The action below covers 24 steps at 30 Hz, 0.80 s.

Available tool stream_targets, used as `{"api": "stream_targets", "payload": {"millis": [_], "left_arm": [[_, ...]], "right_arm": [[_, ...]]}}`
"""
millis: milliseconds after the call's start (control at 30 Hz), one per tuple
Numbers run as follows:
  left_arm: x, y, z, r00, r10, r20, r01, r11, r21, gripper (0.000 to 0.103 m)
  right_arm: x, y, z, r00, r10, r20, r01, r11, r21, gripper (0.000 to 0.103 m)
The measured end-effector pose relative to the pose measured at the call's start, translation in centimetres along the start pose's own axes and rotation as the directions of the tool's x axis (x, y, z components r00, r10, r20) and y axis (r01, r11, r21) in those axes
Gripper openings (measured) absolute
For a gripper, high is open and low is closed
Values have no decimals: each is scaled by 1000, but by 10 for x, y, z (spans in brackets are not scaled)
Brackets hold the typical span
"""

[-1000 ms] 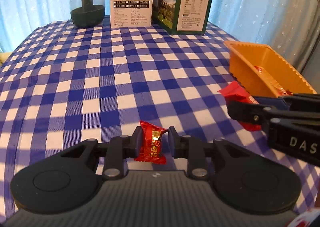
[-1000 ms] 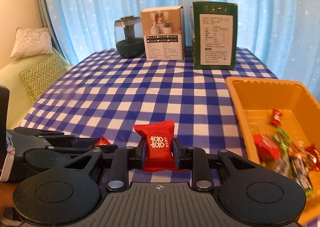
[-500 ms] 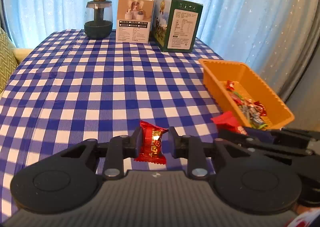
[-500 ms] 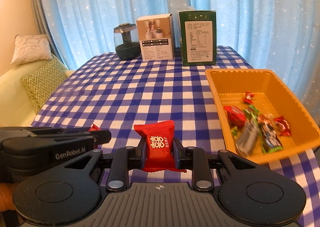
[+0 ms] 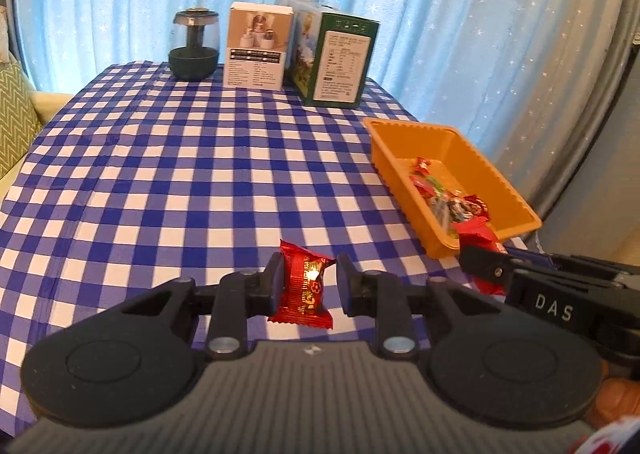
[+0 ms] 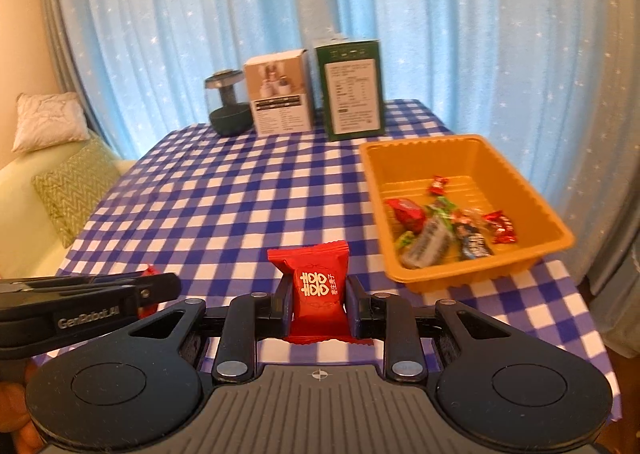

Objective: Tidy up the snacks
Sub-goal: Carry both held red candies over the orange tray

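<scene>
- The left gripper is closed on a small red candy with a gold pattern; the packet stands upright between the jaws, its crimped ends sticking out above and below.
- The right gripper is clamped on a red snack packet with white characters on its face, also upright, with its lower edge fanning out beneath the jaws.
- In the left wrist view the right gripper comes in from the right at the near corner of the orange tray, with its red packet showing at the tip, level with the tray's near rim.
- In the right wrist view the left gripper reaches in from the left, a sliver of its red candy visible at its end.
- Both grippers are above the near part of the blue-and-white checked tablecloth.
- The orange tray sits on the cloth to the right, near the table's right edge, and holds a loose heap of wrapped snacks in red, green and dark wrappers.
- At the far end of the table, in a row from left to right, stand a dark glass jar, a white product box and a green box with a printed label.
- Behind the table hangs a pale blue curtain with small white stars.
- To the left lies a green zigzag cushion with a white cushion behind it.
</scene>
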<state>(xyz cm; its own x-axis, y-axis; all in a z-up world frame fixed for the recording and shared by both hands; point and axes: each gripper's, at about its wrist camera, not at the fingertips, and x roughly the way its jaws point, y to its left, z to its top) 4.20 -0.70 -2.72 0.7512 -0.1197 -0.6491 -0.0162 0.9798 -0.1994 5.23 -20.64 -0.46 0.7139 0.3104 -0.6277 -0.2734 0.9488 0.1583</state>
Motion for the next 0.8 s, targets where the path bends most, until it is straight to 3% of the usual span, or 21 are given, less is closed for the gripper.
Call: {"api": "stream_targets", "payload": {"millis": [400,800], "left_arm": [[-2,-49,6,997,-76,4,76,995,64,24],[10,-93,21,991,-137,3,136,984,113,24]], "right_arm": [[-30,-42,5,996,-81,26,79,995,68,27],[-45,-85,19,993,-109,37,102,983,154,27]]}}
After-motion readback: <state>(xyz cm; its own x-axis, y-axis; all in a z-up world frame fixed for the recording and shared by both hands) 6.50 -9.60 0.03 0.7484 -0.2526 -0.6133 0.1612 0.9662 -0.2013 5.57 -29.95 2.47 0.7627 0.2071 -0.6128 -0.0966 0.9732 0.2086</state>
